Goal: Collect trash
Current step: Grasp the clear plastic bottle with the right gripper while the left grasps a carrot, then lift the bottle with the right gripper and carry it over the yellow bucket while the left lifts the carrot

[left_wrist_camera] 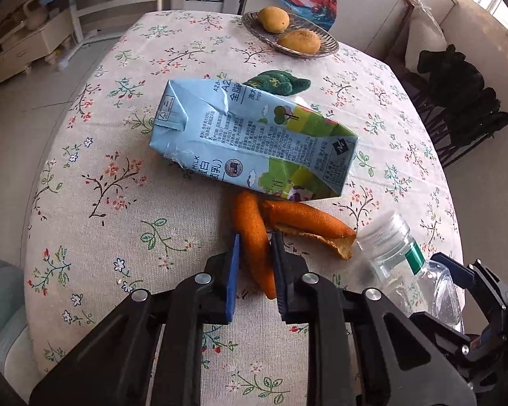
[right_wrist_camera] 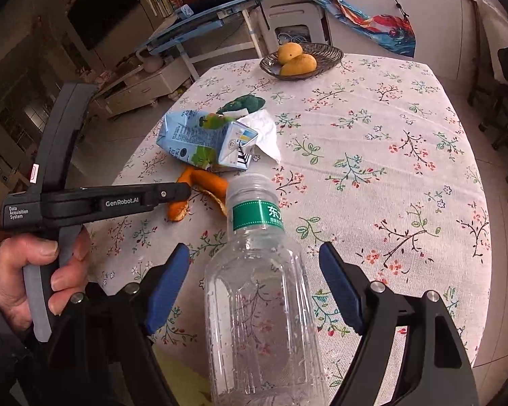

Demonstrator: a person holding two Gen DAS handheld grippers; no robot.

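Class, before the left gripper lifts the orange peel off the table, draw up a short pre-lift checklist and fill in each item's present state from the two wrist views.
1. Left gripper has the orange peel between its pads: ok.
2. Pads press firmly enough to hold: cannot tell.
3. Milk carton clear of the peel: not ok, its edge lies over the peel's far end.
4. Second peel piece free of the gripped one: cannot tell; they meet under the carton.
5. Right gripper straddles the plastic bottle, jaws wide, not gripping: ok.
6. Bottle clear of the left gripper: ok.
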